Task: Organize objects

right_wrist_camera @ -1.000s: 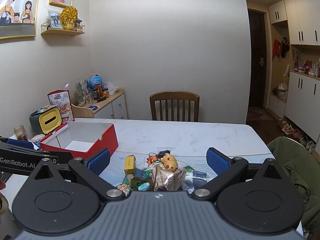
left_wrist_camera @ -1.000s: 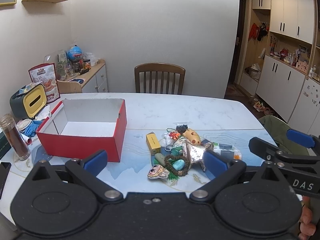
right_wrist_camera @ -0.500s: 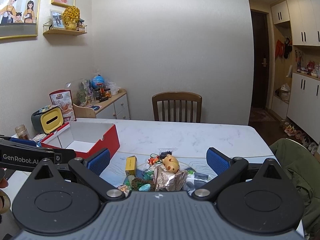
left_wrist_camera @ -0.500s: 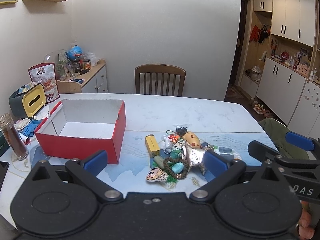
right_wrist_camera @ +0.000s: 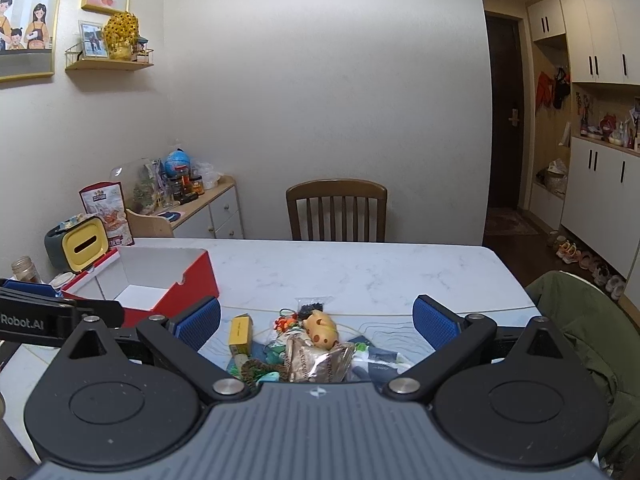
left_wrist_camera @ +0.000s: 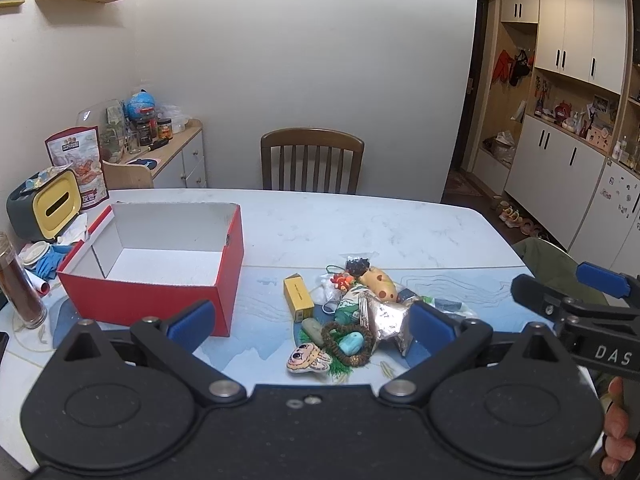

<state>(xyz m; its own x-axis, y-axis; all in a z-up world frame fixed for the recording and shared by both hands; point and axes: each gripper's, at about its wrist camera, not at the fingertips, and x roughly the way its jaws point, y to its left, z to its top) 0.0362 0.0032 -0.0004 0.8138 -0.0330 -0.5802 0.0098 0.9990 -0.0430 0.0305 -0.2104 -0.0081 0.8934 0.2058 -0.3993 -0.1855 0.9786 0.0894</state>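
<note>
Two tools hang above the near edge of the counter (left_wrist_camera: 360,220), both spread wide and holding nothing. The left tool (left_wrist_camera: 312,322) faces a heap of small things (left_wrist_camera: 352,312) lying on a blue mat; the right tool (right_wrist_camera: 316,322) looks over the same heap from just beside it. In the heap I can pick out a yellow carton (left_wrist_camera: 298,298), a spotted toy (left_wrist_camera: 378,280), a foil packet (left_wrist_camera: 386,316), a bead ring (left_wrist_camera: 348,340) around a teal piece, and a flat charm (left_wrist_camera: 306,357) nearest me. Left of the heap, apart from it, stands an open red box (left_wrist_camera: 160,264), its white inside bare. A chair (left_wrist_camera: 312,160) sits at the far side.
</note>
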